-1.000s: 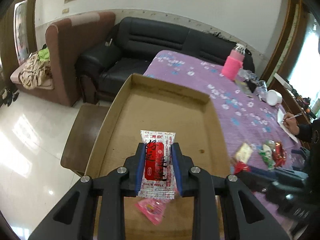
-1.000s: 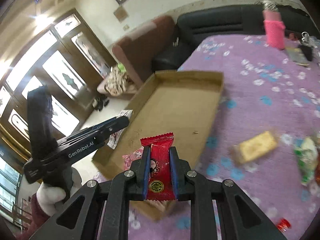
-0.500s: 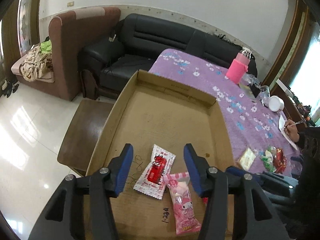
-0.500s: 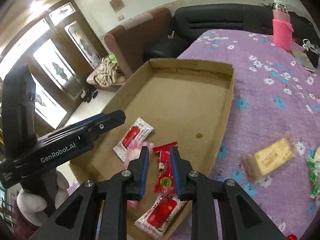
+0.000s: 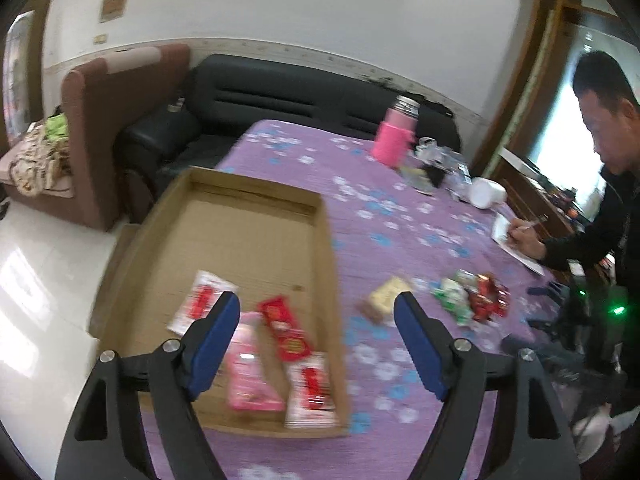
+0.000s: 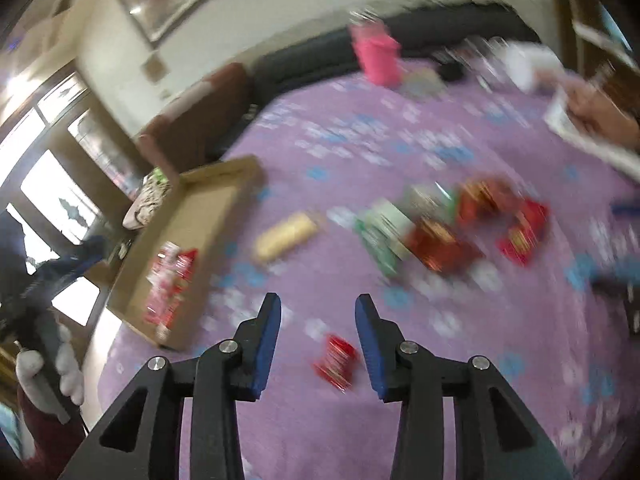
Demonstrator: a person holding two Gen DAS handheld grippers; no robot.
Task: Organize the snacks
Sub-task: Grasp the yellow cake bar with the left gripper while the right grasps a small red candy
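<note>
A shallow cardboard tray [image 5: 256, 240] lies on the purple flowered tablecloth [image 5: 400, 220]. In its near end lie a white-and-red packet [image 5: 200, 304], a pink packet [image 5: 248, 376], a red packet [image 5: 288, 334] and another white-and-red packet [image 5: 312, 390]. My left gripper [image 5: 316, 312] hovers above the tray's near right corner, jaws opening, nothing between them. My right gripper [image 6: 318, 314] is over the cloth right of the tray [image 6: 200, 224], jaws opening and empty; a small red snack [image 6: 336, 358] lies on the cloth below them. A yellow bar [image 6: 286, 236] and a heap of green and red packets [image 6: 440, 232] lie beyond.
A pink bottle [image 5: 394, 136] and small clutter stand at the table's far end. A person [image 5: 600, 160] sits at the right, writing on paper [image 5: 516, 244]. A black sofa [image 5: 280, 96] and a brown armchair [image 5: 100, 128] stand beyond the table. The view from my right gripper is motion-blurred.
Both grippers let go of their packets, which now lie in the tray, and their jaws spread. The left drew back and rightward; the right swung right, out over the cloth toward the snack heap.
</note>
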